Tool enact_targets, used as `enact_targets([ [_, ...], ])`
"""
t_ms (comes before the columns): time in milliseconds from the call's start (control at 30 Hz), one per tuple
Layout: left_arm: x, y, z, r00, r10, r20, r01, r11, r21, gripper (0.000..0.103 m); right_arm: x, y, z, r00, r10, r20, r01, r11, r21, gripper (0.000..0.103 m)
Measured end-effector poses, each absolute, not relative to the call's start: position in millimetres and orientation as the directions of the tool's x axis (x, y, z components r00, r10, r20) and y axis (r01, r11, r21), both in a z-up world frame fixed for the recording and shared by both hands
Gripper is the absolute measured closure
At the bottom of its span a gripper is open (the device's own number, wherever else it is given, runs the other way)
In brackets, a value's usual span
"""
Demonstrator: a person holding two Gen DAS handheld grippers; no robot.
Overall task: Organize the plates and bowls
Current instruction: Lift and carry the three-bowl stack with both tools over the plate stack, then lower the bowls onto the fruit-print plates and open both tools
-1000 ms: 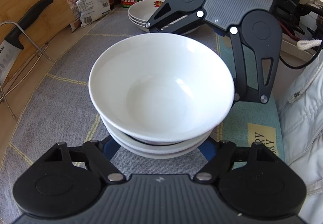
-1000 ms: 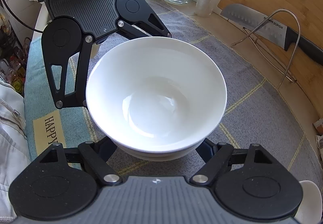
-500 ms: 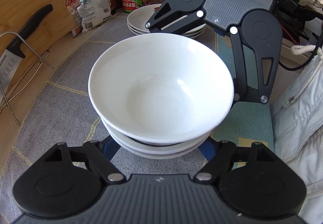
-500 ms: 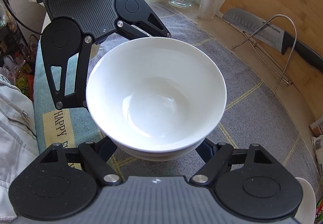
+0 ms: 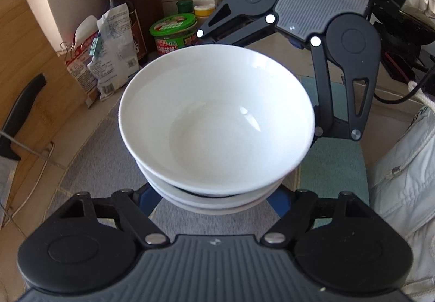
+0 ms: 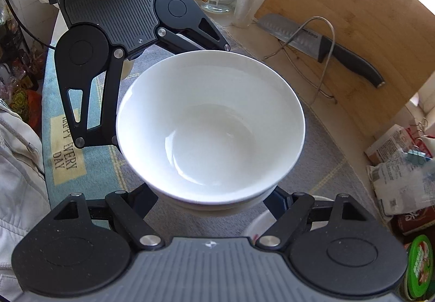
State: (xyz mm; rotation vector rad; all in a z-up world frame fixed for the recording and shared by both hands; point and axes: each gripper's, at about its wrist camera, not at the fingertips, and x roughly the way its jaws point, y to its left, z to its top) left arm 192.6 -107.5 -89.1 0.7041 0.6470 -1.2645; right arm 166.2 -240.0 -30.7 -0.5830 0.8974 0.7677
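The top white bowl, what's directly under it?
Under the top bowl sit more white bowls, nested; only their rims show. How many there are and what supports the lowest one cannot be seen. Both grippers' blue fingers reach in beneath the stack.

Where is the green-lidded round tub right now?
In the left wrist view the green-lidded round tub stands at the back of the counter, behind the stacked white bowls, right of the crumpled paper packets.
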Motion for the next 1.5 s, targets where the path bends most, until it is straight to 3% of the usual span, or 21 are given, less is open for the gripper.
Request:
enact_targets([
  [567, 211.3, -212.6, -104.7, 0.133, -0.643, -0.754, 0.99, 0.053, 0.13, 0.022, 168.8, -338.1, -38.9, 0.445, 0.255, -0.859, -0.708, 0.688, -0.162, 0.017],
  [1500, 220.2, -240.2, -120.6, 0.089, -0.619, -0.78, 0.996, 0.043, 0.08, 0.022, 182.6, -371.8, -60.9, 0.403, 0.271, -0.874, -0.68, 0.728, -0.088, 0.017],
])
